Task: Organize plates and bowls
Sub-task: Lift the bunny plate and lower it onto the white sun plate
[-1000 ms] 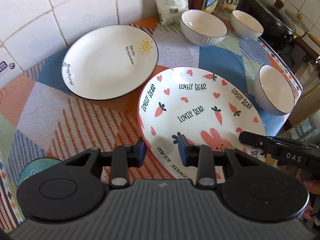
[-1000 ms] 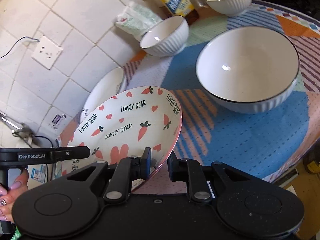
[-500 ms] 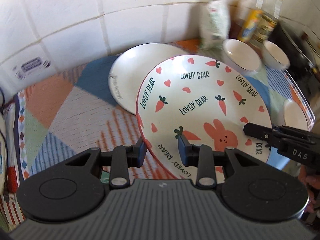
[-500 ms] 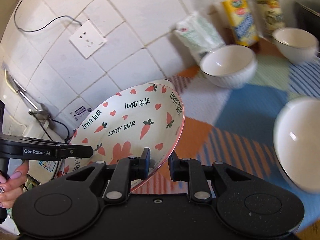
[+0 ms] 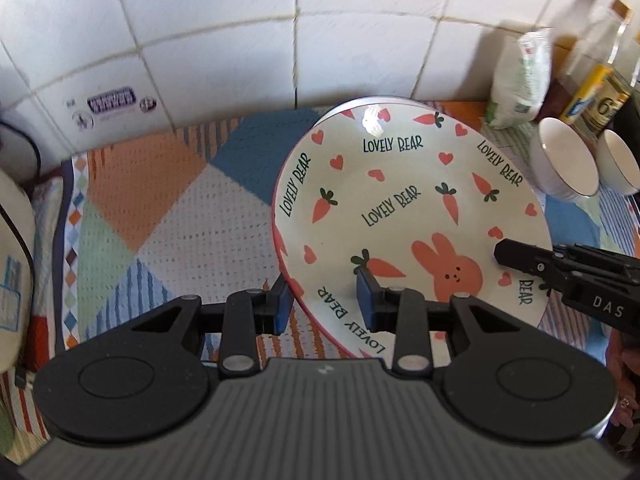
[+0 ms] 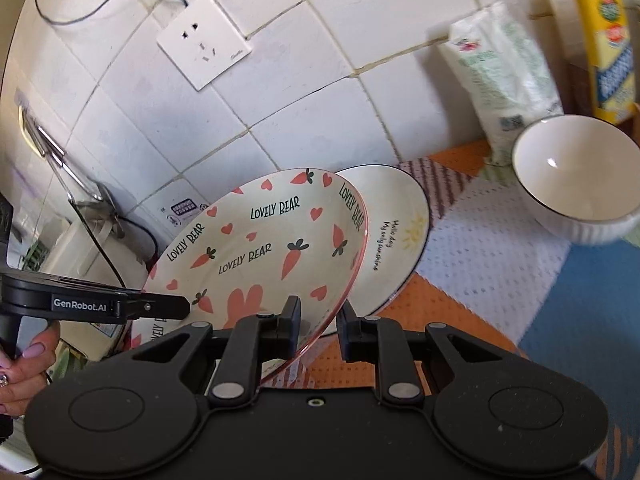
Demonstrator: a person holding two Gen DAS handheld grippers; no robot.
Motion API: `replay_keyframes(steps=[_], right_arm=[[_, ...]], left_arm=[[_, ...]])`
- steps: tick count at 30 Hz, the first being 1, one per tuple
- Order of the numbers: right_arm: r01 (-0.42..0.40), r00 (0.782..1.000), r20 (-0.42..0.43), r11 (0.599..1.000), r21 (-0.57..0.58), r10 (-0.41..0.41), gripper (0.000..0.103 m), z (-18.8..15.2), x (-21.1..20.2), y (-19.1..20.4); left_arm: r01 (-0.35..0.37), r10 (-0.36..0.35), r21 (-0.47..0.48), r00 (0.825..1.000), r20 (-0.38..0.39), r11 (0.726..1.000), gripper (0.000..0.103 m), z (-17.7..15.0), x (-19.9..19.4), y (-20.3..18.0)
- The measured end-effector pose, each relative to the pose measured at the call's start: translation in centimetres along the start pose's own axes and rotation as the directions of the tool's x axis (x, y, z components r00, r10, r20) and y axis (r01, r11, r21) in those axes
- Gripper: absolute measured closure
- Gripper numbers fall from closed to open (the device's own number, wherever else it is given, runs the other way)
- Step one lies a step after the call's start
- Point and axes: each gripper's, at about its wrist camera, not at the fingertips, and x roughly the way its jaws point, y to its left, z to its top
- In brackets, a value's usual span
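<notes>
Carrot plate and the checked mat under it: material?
Carrot plate: looks like glazed ceramic, glossy; a bright window glare sits near its far rim and the print lies under the glaze. It could be melamine; the look leaves that open.
Mat: woven or waffle-textured cloth, matte, with a visible grid of small dimples and no shine.

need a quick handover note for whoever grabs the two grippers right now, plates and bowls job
Left gripper: shut on the near rim of the carrot plate.
Right gripper: shut on the same plate's opposite rim; the plate is tilted, held by both.
The carrot plate hangs over the white sun plate, which lies on the mat by the wall; not set down yet.
Two white bowls sit apart to the right near the bottles.
Done: carrot plate carried over the sun plate.
Left: lower it on, release, then likely stack the bowls.
</notes>
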Motion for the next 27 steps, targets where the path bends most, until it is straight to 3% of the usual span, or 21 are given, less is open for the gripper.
replay_keyframes(steps=[16,27], right_arm=[[0.045,0.992,-0.115,0.999,-0.012,-0.046,0.080,3.1,3.7,-2.4],[0.140,0.971,-0.183,0.986,-0.089,-0.154,0.077,4.4,5.0,-1.1]], left_arm=[[-0.001,-0.007,-0.079,0.995,-0.102,0.997,0.071,2.7,4.5,0.0],[0.010,-0.036,-0.157,0.986,-0.160,0.988,0.070,3.2,6.2,0.6]])
